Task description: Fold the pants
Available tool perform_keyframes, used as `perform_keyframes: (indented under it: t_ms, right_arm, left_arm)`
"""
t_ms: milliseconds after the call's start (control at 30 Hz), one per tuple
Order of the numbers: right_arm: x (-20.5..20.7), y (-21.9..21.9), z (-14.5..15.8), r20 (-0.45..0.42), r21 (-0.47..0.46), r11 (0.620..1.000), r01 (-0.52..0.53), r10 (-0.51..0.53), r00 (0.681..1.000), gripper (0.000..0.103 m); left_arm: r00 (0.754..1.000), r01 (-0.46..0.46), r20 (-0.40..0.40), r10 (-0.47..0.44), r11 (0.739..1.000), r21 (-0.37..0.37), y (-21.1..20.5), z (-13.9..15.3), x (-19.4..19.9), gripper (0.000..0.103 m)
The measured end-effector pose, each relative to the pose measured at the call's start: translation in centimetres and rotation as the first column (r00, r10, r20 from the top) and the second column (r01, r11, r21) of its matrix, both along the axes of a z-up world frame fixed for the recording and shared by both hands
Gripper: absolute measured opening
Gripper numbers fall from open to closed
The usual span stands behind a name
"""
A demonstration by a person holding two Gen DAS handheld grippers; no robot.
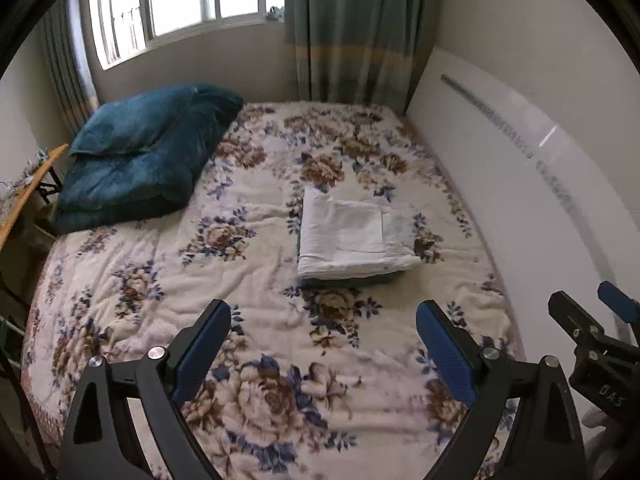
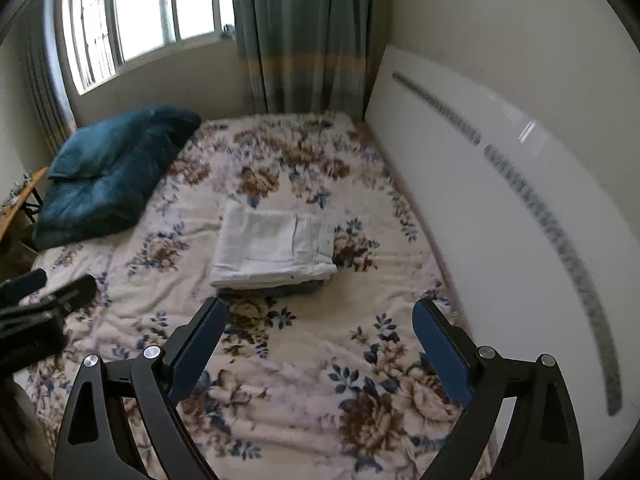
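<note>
White pants [image 1: 352, 236] lie folded into a neat rectangle on top of a darker folded garment [image 1: 348, 280], in the middle of the floral bedspread [image 1: 240, 280]. They also show in the right wrist view [image 2: 272, 246]. My left gripper [image 1: 323, 320] is open and empty, held above the bed short of the stack. My right gripper [image 2: 319, 318] is open and empty, also above the bed just short of the stack. The right gripper shows at the left wrist view's right edge [image 1: 592, 320]; the left gripper shows at the right wrist view's left edge [image 2: 44, 292].
A dark teal quilt [image 1: 148, 152] is heaped at the bed's far left corner. A white board [image 1: 520, 184] leans along the right side of the bed. A window and green curtains [image 1: 348, 28] stand behind. A wooden table edge [image 1: 28, 188] is at the left.
</note>
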State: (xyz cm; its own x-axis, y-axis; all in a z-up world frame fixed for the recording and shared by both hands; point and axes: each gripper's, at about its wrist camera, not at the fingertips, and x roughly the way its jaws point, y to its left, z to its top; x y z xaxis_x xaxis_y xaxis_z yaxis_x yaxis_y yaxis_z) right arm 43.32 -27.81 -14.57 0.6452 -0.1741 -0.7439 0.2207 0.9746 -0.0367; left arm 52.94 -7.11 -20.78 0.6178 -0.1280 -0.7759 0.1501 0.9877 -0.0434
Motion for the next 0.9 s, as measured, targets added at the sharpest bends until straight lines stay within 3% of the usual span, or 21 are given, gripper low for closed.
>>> perform_keyframes:
  t_ms: [367,533,633,900]
  right_arm:
    - [-15.9,5.5,12.5,0.063,-0.026,0.999,-0.033,0.035,0.997,0.097]
    - [-22.0,6.2,17.1,0.097,0.016,0.999,-0.049,0.047,0.994,0.097]
    - [-25.0,6.4,19.8,0.106,0.012,0.998,-0.064,0.063,0.992,0.097]
    - [-28.1,6.0,25.1,-0.001,-0.011,0.994,-0.106,0.106,0.994,0.097]
  left_arm:
    - [0.996,0.014,0.084,-0.011,1.000,-0.028,4.4,10.1,-14.2,0.095]
    - [0.993,0.007,0.122,-0.006,1.000,-0.006,4.9,13.4,-18.8,0.095]
    - [0.993,-0.018,0.114,0.017,1.000,0.011,5.0,14.6,-20.8,0.095]
    - [0.998,-0.067,0.014,0.066,0.994,0.089,3.6,17.2,-23.8,0.095]
